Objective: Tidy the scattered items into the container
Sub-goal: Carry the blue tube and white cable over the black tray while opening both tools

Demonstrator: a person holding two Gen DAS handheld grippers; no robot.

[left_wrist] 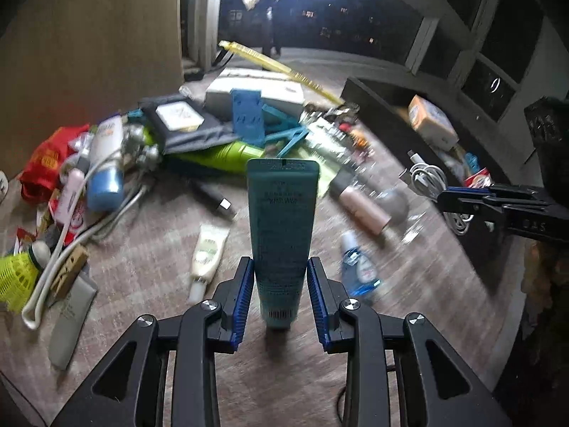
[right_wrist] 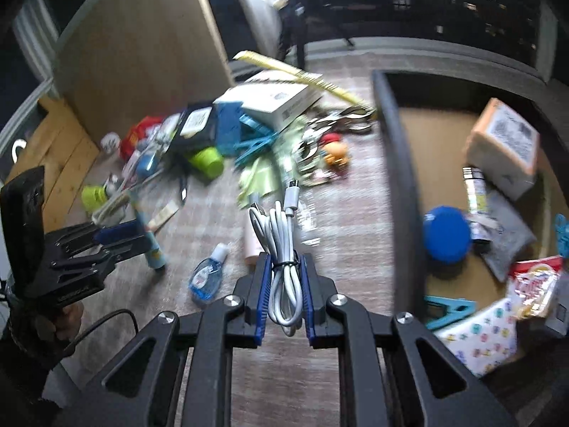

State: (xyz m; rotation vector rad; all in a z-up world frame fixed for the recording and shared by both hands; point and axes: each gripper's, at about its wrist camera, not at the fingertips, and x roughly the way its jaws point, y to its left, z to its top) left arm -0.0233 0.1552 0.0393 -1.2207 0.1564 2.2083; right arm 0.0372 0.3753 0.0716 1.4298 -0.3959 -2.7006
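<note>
Nearest in the left wrist view, the left claw (left_wrist: 281, 286) is closed about a third of the way onto a teal tube (left_wrist: 281, 227), its blue pads pressing the tube's lower sides so that the tube points straight out ahead of the fingers, seemingly lifted clear of the bench (left_wrist: 149, 256). In the right wrist view, the right claw (right_wrist: 284, 295) is pinched nearly shut on a coiled white cable (right_wrist: 282, 249), gripped at its tied middle so the loops stay bundled, probably to keep them from trailing. Just beyond and below the left claw lie a small cream tube (left_wrist: 208, 256) on one side and a blue-liquid bottle (left_wrist: 359, 267) on the other, both loose on the bench. Farther ahead sits the main heap: a green bottle (left_wrist: 227, 154), blue clips (left_wrist: 281, 135), a white box (left_wrist: 256, 90) and a yellow comb (left_wrist: 284, 69). To the right of the right claw stands the dark-walled container (right_wrist: 402, 192), already holding a blue cap (right_wrist: 446, 233), a paper-wrapped box (right_wrist: 505, 146) and snack packets. Both held items look ready to be carried there.
</note>
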